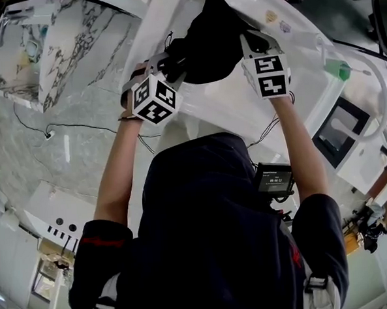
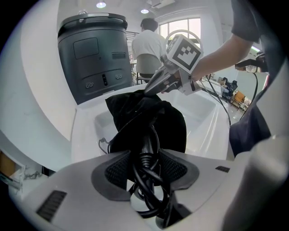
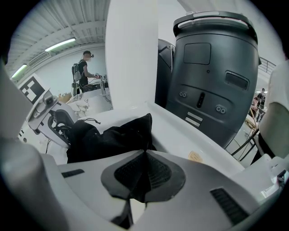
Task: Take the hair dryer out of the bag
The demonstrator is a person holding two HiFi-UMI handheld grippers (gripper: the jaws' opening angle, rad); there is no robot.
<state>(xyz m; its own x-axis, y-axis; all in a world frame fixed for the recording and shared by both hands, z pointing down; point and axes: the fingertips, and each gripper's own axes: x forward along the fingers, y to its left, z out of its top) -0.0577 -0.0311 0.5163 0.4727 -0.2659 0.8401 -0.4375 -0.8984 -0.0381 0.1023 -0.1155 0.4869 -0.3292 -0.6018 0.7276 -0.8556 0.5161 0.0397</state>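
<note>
While the right tool (image 3: pixel 143 173) has its pads pressed almost together on a fold of the black bag (image 1: pixel 207 52), the left tool (image 2: pixel 145 169) is clamped on a bundle of looped black cord (image 2: pixel 146 185). And that's the split of labour: one side anchors the cloth, the other grips what has to come out!

Look at the left tool's jaws, standing fairly wide. That's simply because several turns of cord and its ribbed collar fill the gap between the pads. From there the cord runs straight ahead of the tips and disappears into the bag's mouth.

The hair dryer itself? I can't see its body anywhere, so I'd judge it's inside the bag, just beyond the left tool's tips, with only its cord out.

The bag lies slumped in a white basin (image 2: pixel 86 122) between the two tools, its far corner lifted by the right tool's pinch. That makes sense: held up and taut, the fabric shouldn't drag along when the cord gets pulled.

One worry: hauling on cord alone may snag the dryer at the opening. A drawstring (image 3: pixel 92 120) dangles from the bag near the left tool.
</note>
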